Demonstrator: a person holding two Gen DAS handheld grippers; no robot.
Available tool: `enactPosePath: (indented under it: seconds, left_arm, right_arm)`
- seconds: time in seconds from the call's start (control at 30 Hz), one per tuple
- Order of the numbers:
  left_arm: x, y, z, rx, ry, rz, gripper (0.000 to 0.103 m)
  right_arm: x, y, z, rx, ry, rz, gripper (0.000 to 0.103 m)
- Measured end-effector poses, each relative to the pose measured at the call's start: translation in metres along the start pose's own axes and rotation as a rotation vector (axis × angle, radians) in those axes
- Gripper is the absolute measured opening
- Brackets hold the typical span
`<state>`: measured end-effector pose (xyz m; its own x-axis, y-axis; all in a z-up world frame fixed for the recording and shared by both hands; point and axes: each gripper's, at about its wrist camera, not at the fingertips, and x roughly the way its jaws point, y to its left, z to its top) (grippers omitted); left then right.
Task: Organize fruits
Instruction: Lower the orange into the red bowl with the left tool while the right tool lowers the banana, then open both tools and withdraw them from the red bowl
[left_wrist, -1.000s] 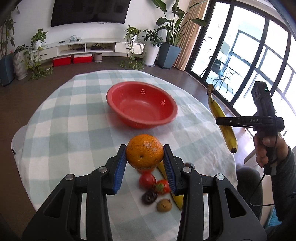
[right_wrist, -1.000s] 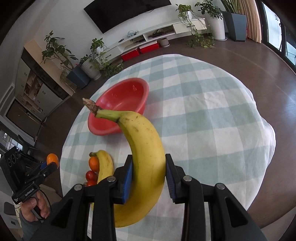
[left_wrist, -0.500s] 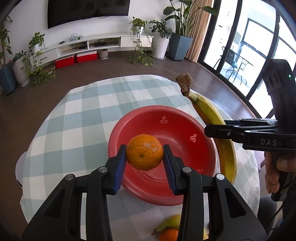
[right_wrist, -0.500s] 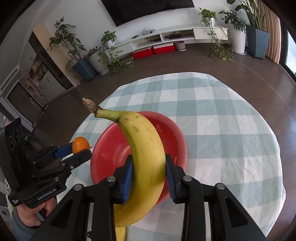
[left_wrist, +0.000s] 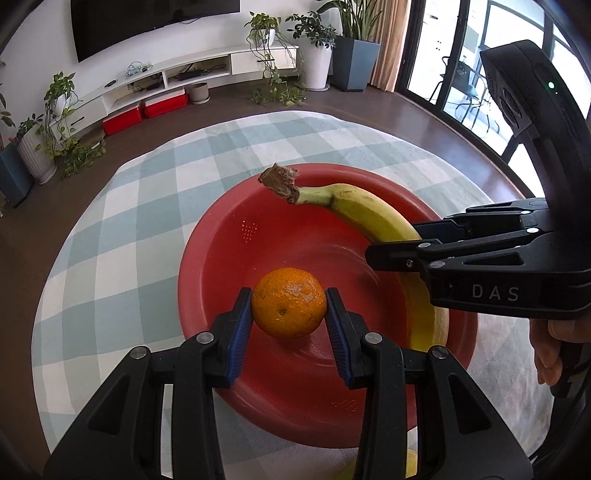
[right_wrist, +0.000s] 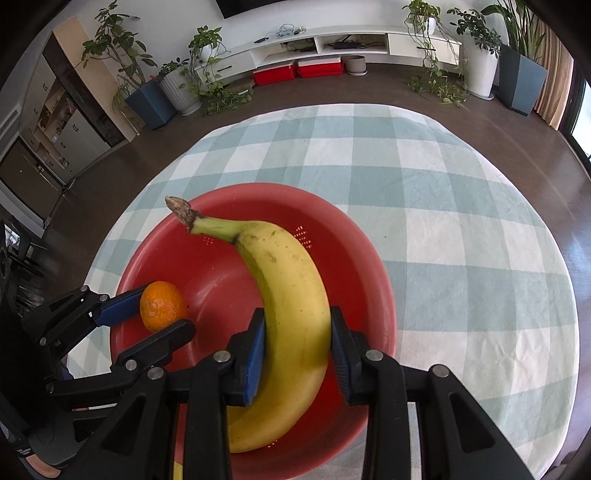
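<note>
Fruits: a round orange mandarin (left_wrist: 289, 302) and a long yellow banana with a brown stem stub (right_wrist: 291, 306), both held over the shallow red plastic bowl (left_wrist: 218, 236).
Left gripper (left_wrist: 289, 321): blue pads clamped on either side of the mandarin, which hangs above the bowl's near-left floor; contact with the floor cannot be judged from here.
Right gripper (right_wrist: 298, 350): blue pads closed on the banana's mid-body, stem pointing away across the bowl, lower end low inside the near wall, possibly resting there.
Change: a second ago both fruits were carried high beside the pile of loose fruit at the table edge; both claws have since travelled in over the bowl and dropped toward it.
Meaning: transport looks finished for this pair; releasing is the likely remaining step.
Setting: round table under a pale green-and-white checked cloth (right_wrist: 461, 258), bowl near its middle.
Remaining: a sliver of yellow fruit (left_wrist: 410, 463) shows at the frame bottom, so more sorting probably follows.
</note>
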<state>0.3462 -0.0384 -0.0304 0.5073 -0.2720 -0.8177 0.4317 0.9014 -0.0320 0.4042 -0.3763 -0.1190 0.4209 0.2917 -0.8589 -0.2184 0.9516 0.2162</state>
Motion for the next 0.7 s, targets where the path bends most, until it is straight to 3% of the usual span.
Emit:
enactPosePath:
  seconds: [0.53,0.7]
  left_arm:
    - [0.008,-0.009,-0.002,0.027,0.010,0.030,0.038]
    - [0.000,-0.008,-0.001,0.010,-0.017,0.044,0.054]
  right_arm:
    - [0.003,0.018,0.000,-0.074,0.004,-0.091,0.035]
    - [-0.006,0.019,0.000,-0.069,-0.016,-0.094,0.036]
